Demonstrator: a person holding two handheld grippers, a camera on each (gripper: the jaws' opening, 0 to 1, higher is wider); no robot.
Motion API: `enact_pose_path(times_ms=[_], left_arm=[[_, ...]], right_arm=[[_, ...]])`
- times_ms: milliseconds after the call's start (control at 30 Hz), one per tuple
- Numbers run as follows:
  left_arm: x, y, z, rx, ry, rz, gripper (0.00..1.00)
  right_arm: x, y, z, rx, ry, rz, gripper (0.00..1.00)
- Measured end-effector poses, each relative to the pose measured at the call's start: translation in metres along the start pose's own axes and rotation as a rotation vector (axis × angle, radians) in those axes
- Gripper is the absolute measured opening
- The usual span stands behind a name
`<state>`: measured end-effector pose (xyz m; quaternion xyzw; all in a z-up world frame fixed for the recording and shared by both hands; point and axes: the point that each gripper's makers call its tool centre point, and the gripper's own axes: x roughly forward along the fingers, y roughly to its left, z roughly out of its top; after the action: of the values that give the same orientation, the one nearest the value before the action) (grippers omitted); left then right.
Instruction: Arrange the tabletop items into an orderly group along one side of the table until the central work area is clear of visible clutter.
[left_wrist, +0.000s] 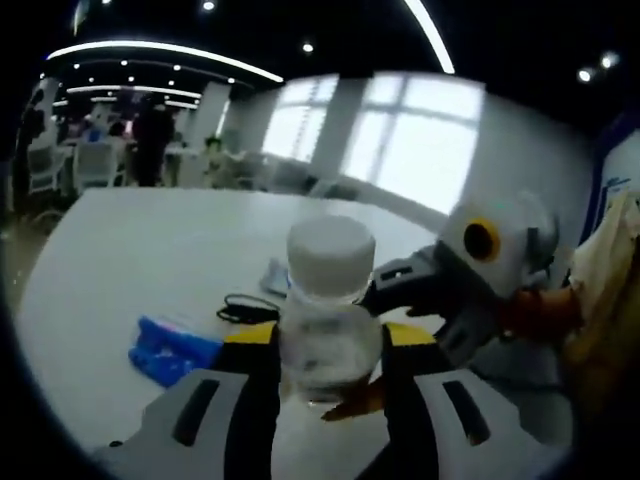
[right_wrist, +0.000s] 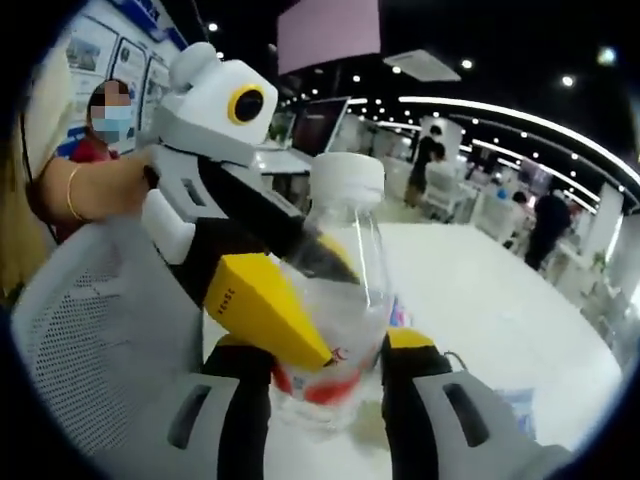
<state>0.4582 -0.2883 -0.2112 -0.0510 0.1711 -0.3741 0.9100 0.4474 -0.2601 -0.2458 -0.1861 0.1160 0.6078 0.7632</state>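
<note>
Bottle (left_wrist: 329, 305) sits pinched between my left tongs (left_wrist: 328, 385) and right tongs (right_wrist: 325, 375), above the table (left_wrist: 140, 250). I should release one pair before carrying it sideward.

A large white table (left_wrist: 150, 240) spreads across the middle of the left gripper view; in the right gripper view its surface runs off to the right. Behind it, upper centre of the left gripper view, tall bright windows (left_wrist: 410, 140) wash the wall with daylight. The ceiling is dark, with curved strip lights (left_wrist: 160, 50) and small round spotlights (right_wrist: 567, 80). At upper left of the left gripper view, office chairs (left_wrist: 95, 165) and people stand far off. In the right gripper view, a grey mesh chair back (right_wrist: 90, 330) sits at lower left, posters (right_wrist: 110, 50) line the upper-left wall, and a pink panel (right_wrist: 328, 30) hangs at top centre.
</note>
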Motion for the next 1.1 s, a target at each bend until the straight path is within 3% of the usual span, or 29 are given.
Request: enact_pose_path(times_ms=[133, 267, 467, 700, 800, 1100], left_arm=[[-0.001, -0.011, 0.005, 0.052, 0.019, -0.063, 0.36], [-0.005, -0.022, 0.011, 0.071, -0.002, -0.151, 0.36], [-0.013, -0.038, 0.026, 0.120, -0.014, -0.273, 0.36], [-0.024, -0.052, 0.041, 0.146, -0.017, -0.370, 0.36], [-0.028, -0.055, 0.045, 0.140, -0.024, -0.388, 0.36], [-0.029, -0.059, 0.056, 0.130, -0.071, -0.403, 0.36]], right_arm=[[-0.002, 0.002, 0.004, 0.064, -0.025, 0.045, 0.53], [-0.006, 0.010, 0.002, 0.100, -0.029, 0.124, 0.53], [-0.017, 0.021, 0.012, 0.169, -0.094, 0.251, 0.55], [-0.031, 0.034, 0.022, 0.180, -0.153, 0.374, 0.52], [-0.039, 0.037, 0.034, 0.213, -0.226, 0.421, 0.48], [-0.045, 0.035, 0.049, 0.255, -0.315, 0.422, 0.41]])
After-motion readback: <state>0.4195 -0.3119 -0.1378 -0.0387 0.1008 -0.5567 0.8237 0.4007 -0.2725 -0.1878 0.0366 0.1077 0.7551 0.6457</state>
